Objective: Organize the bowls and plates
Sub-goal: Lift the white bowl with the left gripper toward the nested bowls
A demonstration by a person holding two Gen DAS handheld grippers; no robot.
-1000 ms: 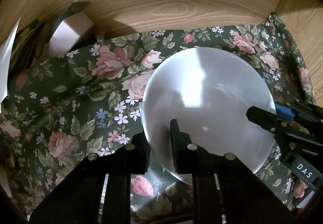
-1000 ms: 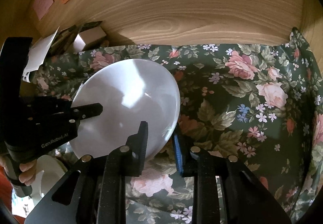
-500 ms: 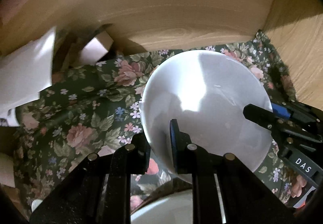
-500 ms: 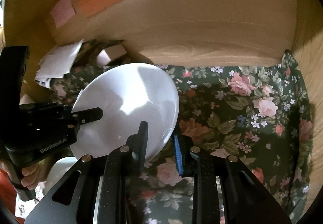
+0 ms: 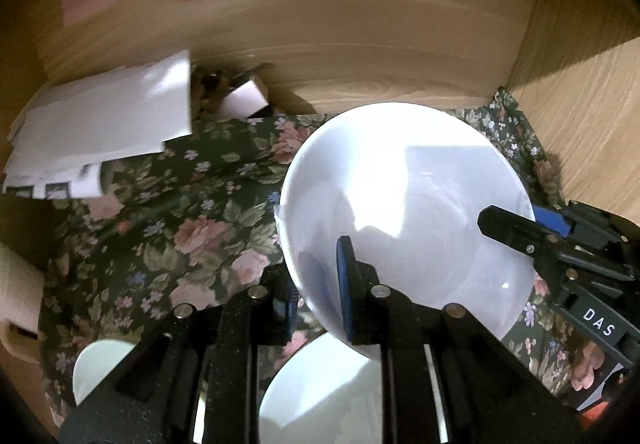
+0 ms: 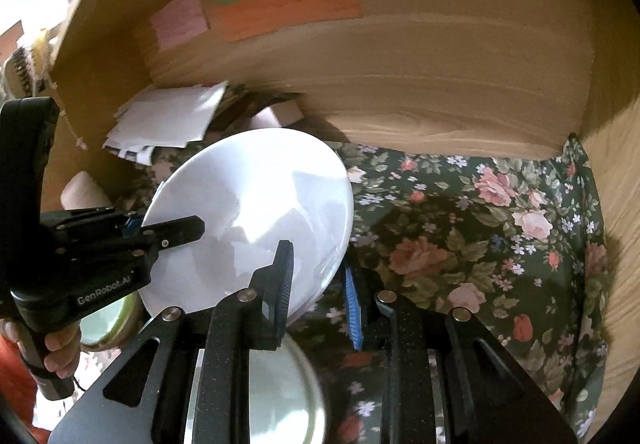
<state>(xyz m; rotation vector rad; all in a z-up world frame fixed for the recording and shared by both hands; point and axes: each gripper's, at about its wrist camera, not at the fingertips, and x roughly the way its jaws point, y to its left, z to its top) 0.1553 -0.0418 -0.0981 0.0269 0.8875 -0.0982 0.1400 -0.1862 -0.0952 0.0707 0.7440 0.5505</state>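
Above the floral cloth (image 6: 472, 244) that lines the floor of a wooden recess, a white bowl (image 5: 404, 204) hangs tilted, clear of the cloth, carried by both grippers at once. The left gripper (image 5: 316, 288) is closed tight on the bowl's near rim, one pad inside the bowl and one outside. The right gripper (image 6: 320, 284) is closed the same way on the opposite rim, its blue-padded finger under the outer wall and its other finger inside.

Edges: the wooden back wall (image 6: 440, 84) stands close behind the bowl; its far rim appears to overlap the wall's foot in the left wrist view, though contact cannot be judged. A wooden side wall (image 5: 580, 124) closes the recess on the right, where the cloth's edge rides up into the corner.

Obstructions: white papers (image 5: 104, 124) and a small box (image 5: 246, 100) crowd the back left corner. Coloured notes (image 6: 280, 4) are stuck on the back wall.

Open room: the cloth to the right of the bowl, seen from the right wrist, is bare up to the side wall. Beneath the grippers lies a second white dish (image 5: 320, 396), and a smaller white one (image 5: 100, 364) sits at the cloth's near left edge.
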